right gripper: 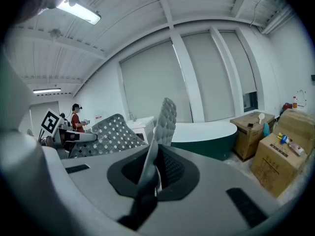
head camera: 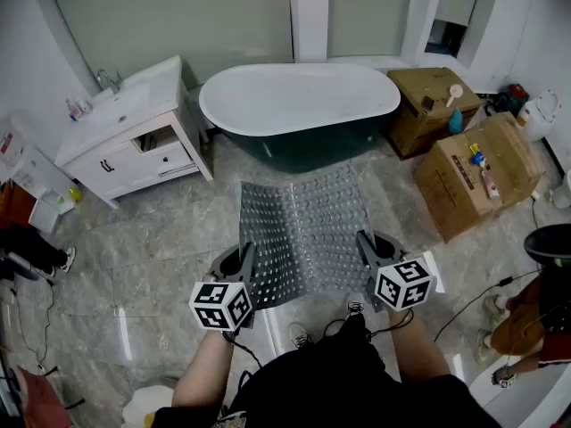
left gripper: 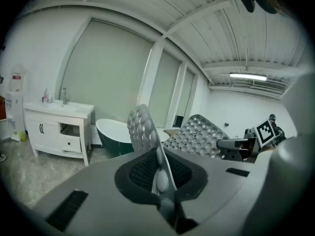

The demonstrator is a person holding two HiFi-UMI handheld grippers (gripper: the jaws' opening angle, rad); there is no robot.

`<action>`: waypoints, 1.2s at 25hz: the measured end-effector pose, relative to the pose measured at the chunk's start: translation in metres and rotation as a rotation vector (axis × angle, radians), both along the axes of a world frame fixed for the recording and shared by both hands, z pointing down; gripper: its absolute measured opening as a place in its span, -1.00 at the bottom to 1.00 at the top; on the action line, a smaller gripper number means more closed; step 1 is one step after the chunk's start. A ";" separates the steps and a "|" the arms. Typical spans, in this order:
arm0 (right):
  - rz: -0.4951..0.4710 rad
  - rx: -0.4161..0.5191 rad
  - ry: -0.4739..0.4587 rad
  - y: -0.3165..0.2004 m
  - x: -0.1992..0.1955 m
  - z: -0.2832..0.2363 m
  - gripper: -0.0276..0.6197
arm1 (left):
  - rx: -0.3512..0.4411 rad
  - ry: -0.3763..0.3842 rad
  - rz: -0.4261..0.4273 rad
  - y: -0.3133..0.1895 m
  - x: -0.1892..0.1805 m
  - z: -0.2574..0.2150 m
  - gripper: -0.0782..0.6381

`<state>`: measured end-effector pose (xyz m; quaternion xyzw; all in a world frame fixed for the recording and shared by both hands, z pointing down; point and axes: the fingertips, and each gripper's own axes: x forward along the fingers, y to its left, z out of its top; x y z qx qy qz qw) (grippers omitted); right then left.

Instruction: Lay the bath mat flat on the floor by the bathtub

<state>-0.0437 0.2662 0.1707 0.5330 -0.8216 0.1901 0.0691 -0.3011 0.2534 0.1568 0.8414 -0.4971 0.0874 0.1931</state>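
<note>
A grey bath mat (head camera: 306,230) studded with round bumps hangs spread out in the air between my two grippers, in front of the dark green bathtub (head camera: 299,105) with its white inside. My left gripper (head camera: 245,270) is shut on the mat's near left corner. My right gripper (head camera: 366,250) is shut on its near right corner. In the left gripper view the mat's edge (left gripper: 143,129) stands up from the shut jaws, and the mat's far side (left gripper: 199,136) reaches to the other gripper. In the right gripper view the mat (right gripper: 166,117) rises the same way.
A white vanity with a sink (head camera: 125,132) stands left of the tub. Two cardboard boxes (head camera: 477,172) with small items on top sit to the right. The floor (head camera: 161,230) is grey marble tile. A cable (head camera: 468,301) lies at the right, and another person (head camera: 535,315) sits at the right edge.
</note>
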 end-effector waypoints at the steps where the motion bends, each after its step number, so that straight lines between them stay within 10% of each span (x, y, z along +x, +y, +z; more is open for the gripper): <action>1: -0.001 0.000 -0.002 0.000 0.000 0.000 -0.82 | 0.000 0.000 0.001 0.000 0.001 0.000 -0.70; 30: -0.080 -0.015 -0.032 -0.038 0.071 0.014 -0.82 | -0.034 0.012 -0.095 -0.021 0.068 0.012 -0.70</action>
